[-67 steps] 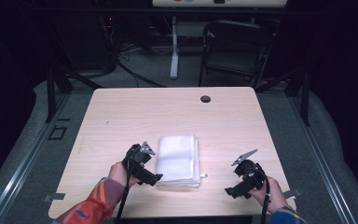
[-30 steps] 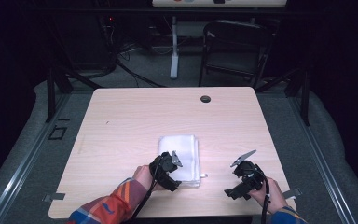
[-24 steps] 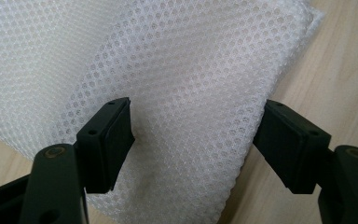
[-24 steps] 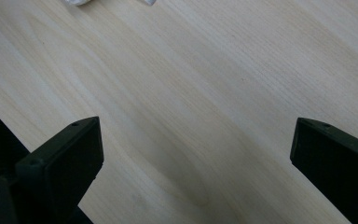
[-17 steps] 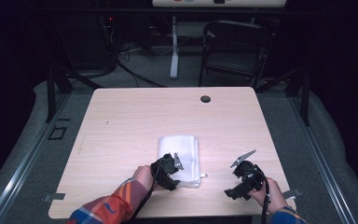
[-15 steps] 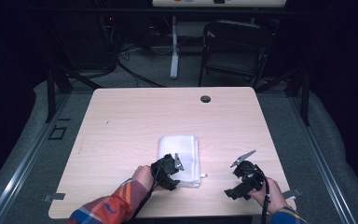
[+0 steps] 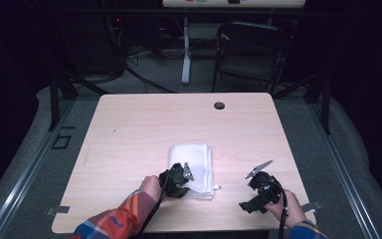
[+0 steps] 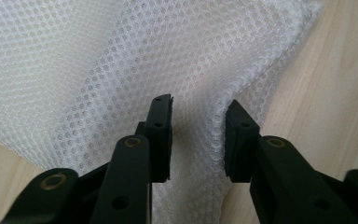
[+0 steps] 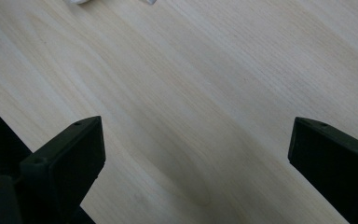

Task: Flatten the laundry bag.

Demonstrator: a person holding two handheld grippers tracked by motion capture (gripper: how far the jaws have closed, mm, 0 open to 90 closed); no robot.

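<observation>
Near the table's (image 7: pixel 129 129) front edge, the folded white mesh cloth (image 7: pixel 195 158) lies flat. The left gripper (image 8: pixel 198 122) has just been closing, its fingers pinching a corner ridge. The right gripper (image 7: pixel 256 189) waits wide open. Recommend seizing all layers before lifting.

Right gripper view. Right gripper (image 9: pixel 196 158): two black jaws rise from the bottom corners and stand wide apart, nothing between them. Pale wood-grain table (image 9: pixel 205 107) lies beyond and between the fingers (image 9: pixel 70 163); grain runs diagonally. Faint darker oval mark in the wood between the fingers, nearer the left one. Far beyond the fingertips, at the top edge, two small white bits of cloth (image 9: pixel 77 1), cut off by the frame. No contact with either jaw.
</observation>
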